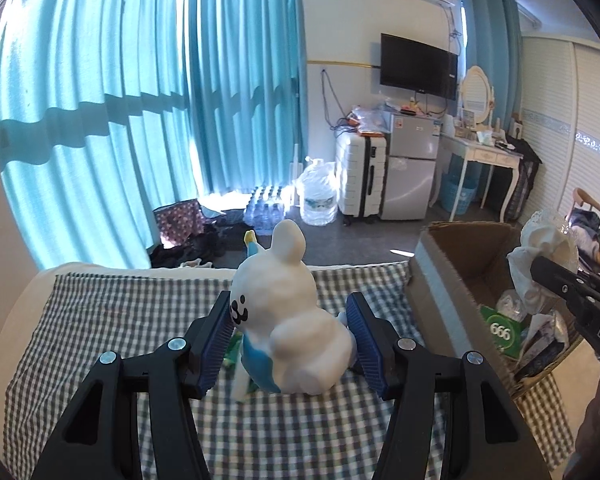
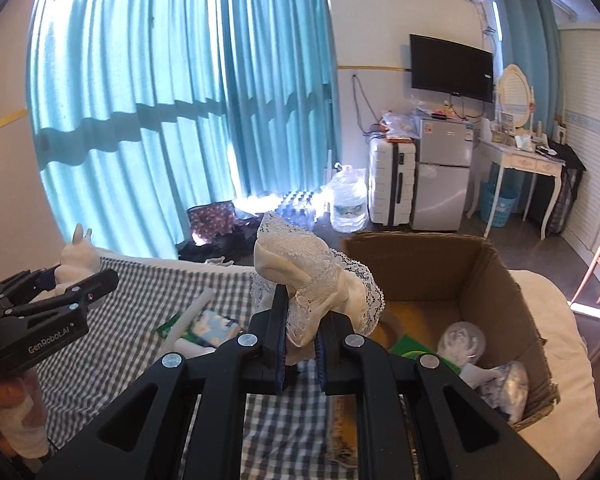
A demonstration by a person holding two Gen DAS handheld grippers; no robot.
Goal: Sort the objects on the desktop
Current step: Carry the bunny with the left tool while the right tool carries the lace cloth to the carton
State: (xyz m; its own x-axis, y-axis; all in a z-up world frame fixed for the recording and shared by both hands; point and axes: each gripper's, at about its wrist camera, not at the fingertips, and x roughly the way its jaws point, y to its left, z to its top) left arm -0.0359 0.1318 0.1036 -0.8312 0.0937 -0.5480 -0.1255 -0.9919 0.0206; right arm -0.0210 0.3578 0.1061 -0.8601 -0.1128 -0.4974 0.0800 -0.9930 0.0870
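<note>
A white rabbit figurine (image 1: 288,312) with a blue patch sits on the checked cloth (image 1: 100,320) between the open jaws of my left gripper (image 1: 290,330); the pads stand on either side of it, not clearly pressing. It also shows far left in the right wrist view (image 2: 78,258). My right gripper (image 2: 302,334) is shut on a cream lace cloth (image 2: 312,276) and holds it up beside the left edge of the open cardboard box (image 2: 512,288). In the left wrist view the cloth (image 1: 540,256) hangs over the box (image 1: 440,276).
The box holds a green packet (image 1: 502,330), crumpled plastic (image 2: 462,338) and other wrappers. A white tube (image 2: 192,312) and a blue patterned packet (image 2: 214,326) lie on the checked cloth. Beyond the table edge are the floor, water bottles and a suitcase.
</note>
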